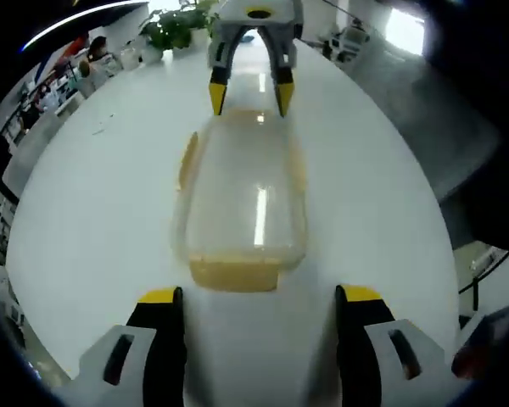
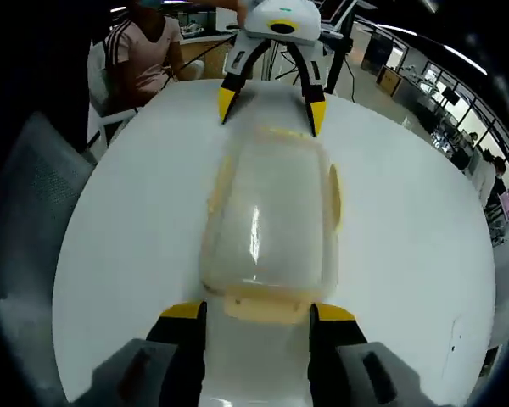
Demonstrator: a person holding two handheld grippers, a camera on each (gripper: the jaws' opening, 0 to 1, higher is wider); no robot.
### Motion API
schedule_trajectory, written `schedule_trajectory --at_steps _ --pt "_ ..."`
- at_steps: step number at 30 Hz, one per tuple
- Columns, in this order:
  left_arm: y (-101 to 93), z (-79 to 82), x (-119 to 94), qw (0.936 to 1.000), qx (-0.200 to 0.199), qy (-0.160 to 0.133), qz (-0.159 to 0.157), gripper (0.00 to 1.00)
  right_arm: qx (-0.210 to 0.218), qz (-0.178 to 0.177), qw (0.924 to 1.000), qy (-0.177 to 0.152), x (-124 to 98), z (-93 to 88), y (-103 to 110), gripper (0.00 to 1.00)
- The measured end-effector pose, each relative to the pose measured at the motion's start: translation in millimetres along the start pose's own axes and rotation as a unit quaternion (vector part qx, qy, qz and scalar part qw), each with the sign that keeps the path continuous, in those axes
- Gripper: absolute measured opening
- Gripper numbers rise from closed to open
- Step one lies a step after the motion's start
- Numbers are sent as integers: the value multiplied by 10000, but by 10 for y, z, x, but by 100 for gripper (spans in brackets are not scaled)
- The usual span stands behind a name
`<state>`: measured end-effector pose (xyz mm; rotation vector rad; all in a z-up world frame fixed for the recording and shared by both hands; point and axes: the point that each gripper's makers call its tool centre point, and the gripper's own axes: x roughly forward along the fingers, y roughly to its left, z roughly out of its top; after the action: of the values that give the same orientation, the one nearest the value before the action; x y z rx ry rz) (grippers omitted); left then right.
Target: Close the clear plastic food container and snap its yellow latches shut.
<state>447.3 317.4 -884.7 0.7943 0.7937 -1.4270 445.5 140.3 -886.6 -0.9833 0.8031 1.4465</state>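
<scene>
The clear plastic food container [image 1: 242, 203] lies lengthwise on the round white table [image 1: 93, 220], its lid resting on top. Yellow latches show at its near end [image 1: 235, 273] and along its left side [image 1: 187, 161]. My left gripper [image 1: 259, 297] stands wide open just short of the near end latch. In the right gripper view the container [image 2: 271, 212] runs away from me, and my right gripper [image 2: 257, 312] is open with the end latch [image 2: 267, 307] between its jaws. Each gripper faces the other across the container: the right gripper [image 1: 248, 85], the left gripper [image 2: 271, 106].
A potted plant [image 1: 174, 30] stands at the table's far edge. A seated person [image 2: 144, 51] is behind the table, and grey chairs [image 2: 34, 195] [image 1: 441, 110] stand beside it. Bare table top lies on both sides of the container.
</scene>
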Motion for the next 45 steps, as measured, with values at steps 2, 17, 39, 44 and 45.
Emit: schedule_trajectory --at_steps 2,17,39,44,45 --pt "28 38 3 9999 52 -108 -1 51 -4 -40 10000 12 6 11 -31 38" --pt "71 88 65 9997 255 10 19 37 498 71 9987 -13 69 48 -12 38" --pt "85 205 -171 9991 -266 102 304 35 287 200 9992 185 -153 144 -96 36" --pt "83 313 -338 9986 -341 59 388 35 174 144 9994 257 -345 222 -141 36" --pt "81 337 -371 9985 -376 50 394 35 159 131 9994 263 -388 239 -151 36"
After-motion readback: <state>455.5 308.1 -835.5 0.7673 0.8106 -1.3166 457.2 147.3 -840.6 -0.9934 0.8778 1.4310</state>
